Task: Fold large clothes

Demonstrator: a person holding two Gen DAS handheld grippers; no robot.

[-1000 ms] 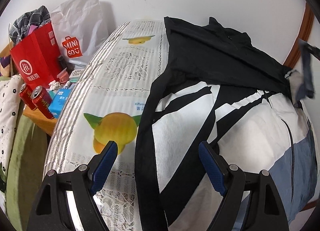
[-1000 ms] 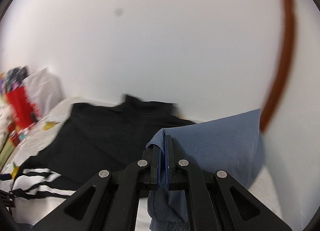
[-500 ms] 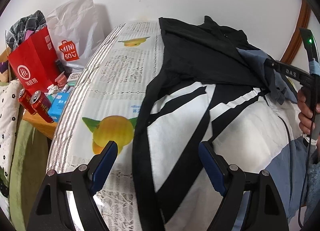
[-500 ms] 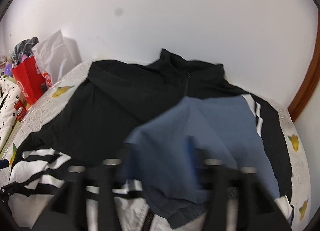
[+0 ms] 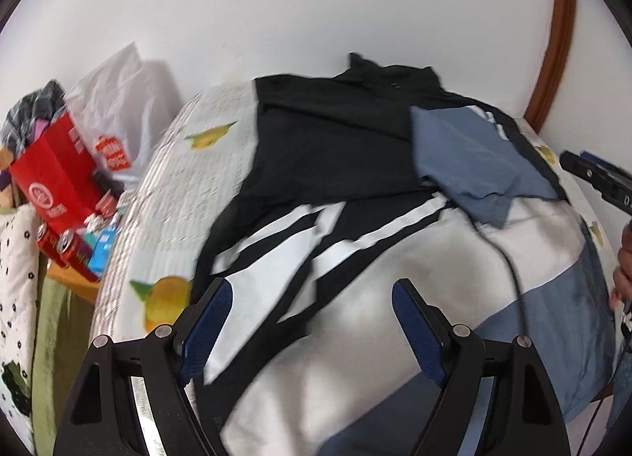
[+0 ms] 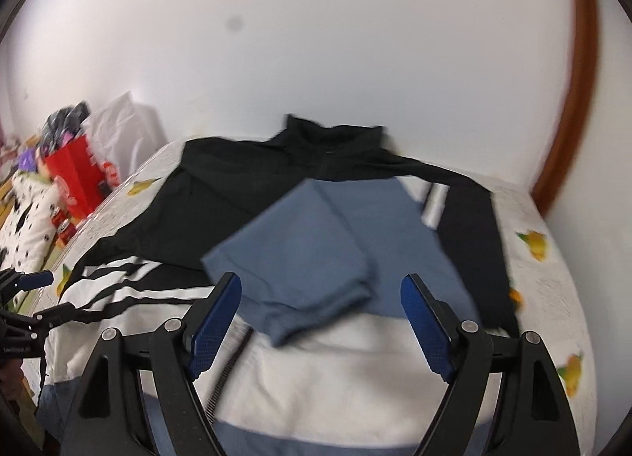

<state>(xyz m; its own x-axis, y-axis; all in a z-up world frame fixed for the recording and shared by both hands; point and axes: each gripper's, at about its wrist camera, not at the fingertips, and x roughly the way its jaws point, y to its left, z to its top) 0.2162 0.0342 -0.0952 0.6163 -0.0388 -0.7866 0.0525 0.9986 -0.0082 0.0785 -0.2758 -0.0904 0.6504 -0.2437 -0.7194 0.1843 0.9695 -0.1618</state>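
Blue sleeve (image 6: pixel 316 246) folded across crinkly black-white jacket (image 5: pixel 355 337), left gripper (image 5: pixel 312 333) apart, right gripper (image 6: pixel 322 321) opening, both empty

A large jacket (image 6: pixel 245 195) lies spread flat, front up, on the worktop (image 6: pixel 545 282), collar toward the wall. Its upper part is black, the middle white with black stripes, the hem blue. One blue sleeve (image 6: pixel 316 254) lies folded across the chest, its cuff near the zip.
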